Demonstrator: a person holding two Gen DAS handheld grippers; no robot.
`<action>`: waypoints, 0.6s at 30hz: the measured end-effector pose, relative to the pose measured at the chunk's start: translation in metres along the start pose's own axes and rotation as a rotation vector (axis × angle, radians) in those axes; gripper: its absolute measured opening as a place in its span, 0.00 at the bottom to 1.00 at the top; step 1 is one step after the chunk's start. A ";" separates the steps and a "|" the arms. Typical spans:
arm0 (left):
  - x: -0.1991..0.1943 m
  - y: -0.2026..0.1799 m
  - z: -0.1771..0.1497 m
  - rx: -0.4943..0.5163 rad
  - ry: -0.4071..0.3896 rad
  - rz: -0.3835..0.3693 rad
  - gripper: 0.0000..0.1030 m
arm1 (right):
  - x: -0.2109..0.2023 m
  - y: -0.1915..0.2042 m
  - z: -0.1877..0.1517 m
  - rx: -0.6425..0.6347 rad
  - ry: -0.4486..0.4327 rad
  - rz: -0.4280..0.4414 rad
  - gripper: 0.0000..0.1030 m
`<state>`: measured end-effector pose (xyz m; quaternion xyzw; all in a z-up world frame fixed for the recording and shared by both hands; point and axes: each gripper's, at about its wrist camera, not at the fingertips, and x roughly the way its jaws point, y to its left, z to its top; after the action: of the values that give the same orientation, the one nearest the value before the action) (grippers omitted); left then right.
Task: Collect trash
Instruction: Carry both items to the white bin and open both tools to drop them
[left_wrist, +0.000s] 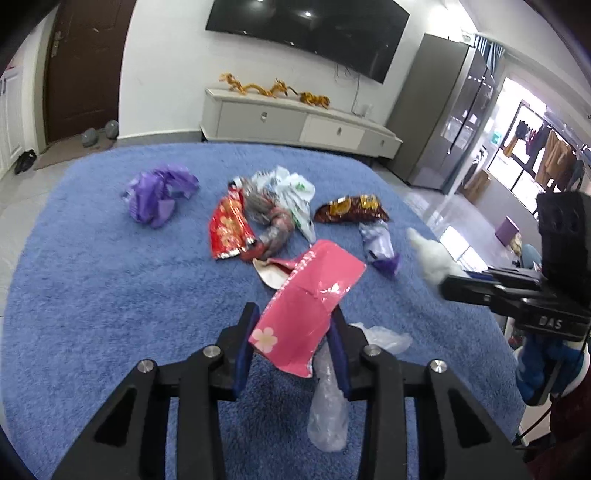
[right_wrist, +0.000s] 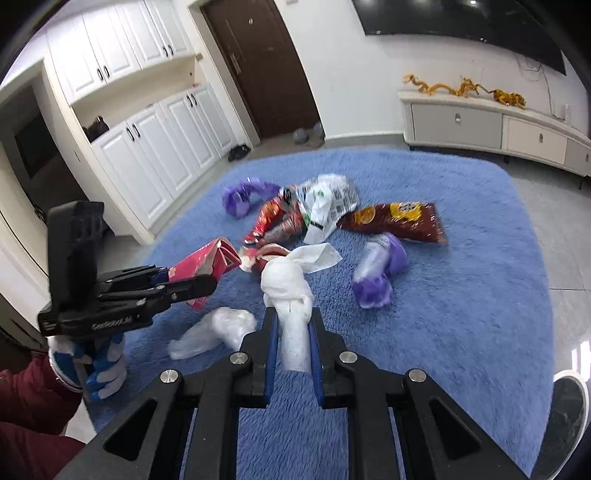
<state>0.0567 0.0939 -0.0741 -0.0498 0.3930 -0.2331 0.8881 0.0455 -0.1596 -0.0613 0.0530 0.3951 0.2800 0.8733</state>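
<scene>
Holding pink carton (left_wrist: 306, 306) in my left gripper (left_wrist: 295, 325) | right gripper (right_wrist: 291, 325) clamped on white tissue wad (right_wrist: 286, 284) | wrappers, bags still litter blue rug (left_wrist: 92, 295) middle.

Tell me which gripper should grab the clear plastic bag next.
Neither yet: the left gripper holds the pink box, the right gripper the white tissue wad. The clear plastic bag lies nearest the left.

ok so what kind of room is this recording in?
Most likely a home living room. A large wall-mounted TV hangs above a low white media cabinet, a blue shag rug covers the tiled floor, and a dark wooden entry door stands beside white built-in cupboards.
</scene>
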 end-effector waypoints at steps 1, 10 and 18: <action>-0.006 -0.002 0.002 -0.001 -0.011 0.008 0.33 | -0.008 -0.001 -0.001 0.002 -0.013 -0.002 0.15; -0.029 -0.035 0.023 0.049 -0.067 0.034 0.33 | -0.070 -0.026 -0.017 0.071 -0.156 -0.083 0.15; -0.004 -0.099 0.046 0.126 -0.033 -0.054 0.33 | -0.134 -0.088 -0.047 0.196 -0.259 -0.241 0.15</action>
<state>0.0502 0.0037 -0.0131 -0.0082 0.3612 -0.2806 0.8892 -0.0200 -0.3109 -0.0323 0.1255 0.3082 0.1246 0.9347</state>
